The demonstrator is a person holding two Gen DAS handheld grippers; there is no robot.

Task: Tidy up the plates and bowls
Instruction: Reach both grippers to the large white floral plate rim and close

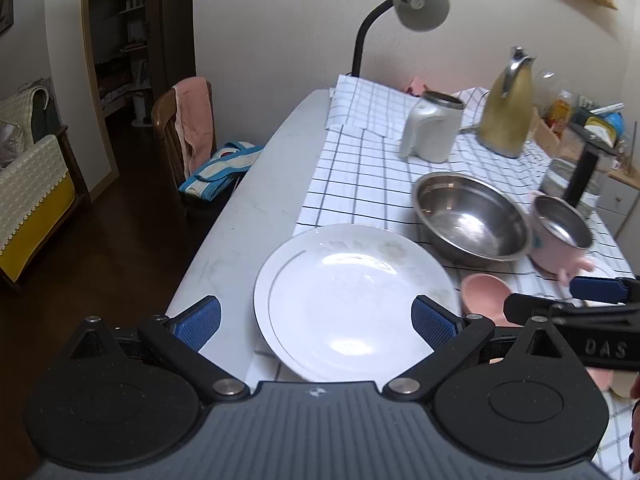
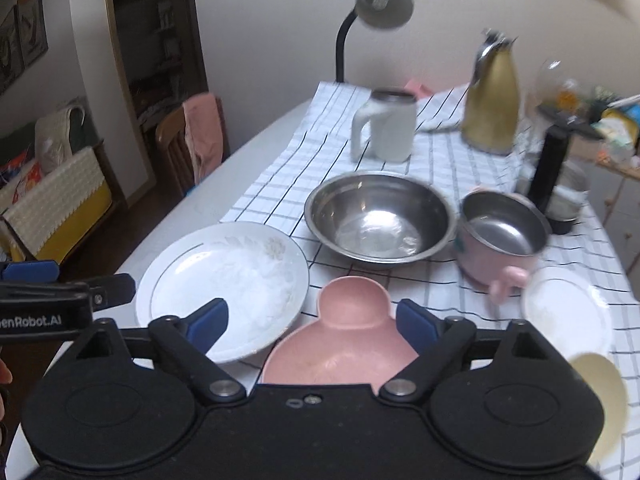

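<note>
White porcelain fills the left wrist view: the large white plate (image 1: 354, 300) lies flat at the near edge of the table (image 1: 248, 216), partly on the checked cloth (image 1: 360, 168), and the left hand-held gripper (image 1: 316, 322) hangs over its near rim with fingers spread wide, holding nothing, probably lining up to take the rim. The right hand-held gripper (image 2: 312, 326) is likewise released, its blue pads either side of the pink bowl (image 2: 340, 344) just beside the plate, which suggests the bowl is its target. Behind stand a large steel bowl (image 2: 380, 220) and a pink-sided steel pot (image 2: 502, 236), close together and perhaps touching, likely waiting to be nested by size. By count: two white plates, the large one and a small white plate (image 2: 566, 308) at the right; one pink bowl, one steel bowl, one pot, and a cream dish (image 2: 600, 384) at the near right edge, only partly visible.
</note>
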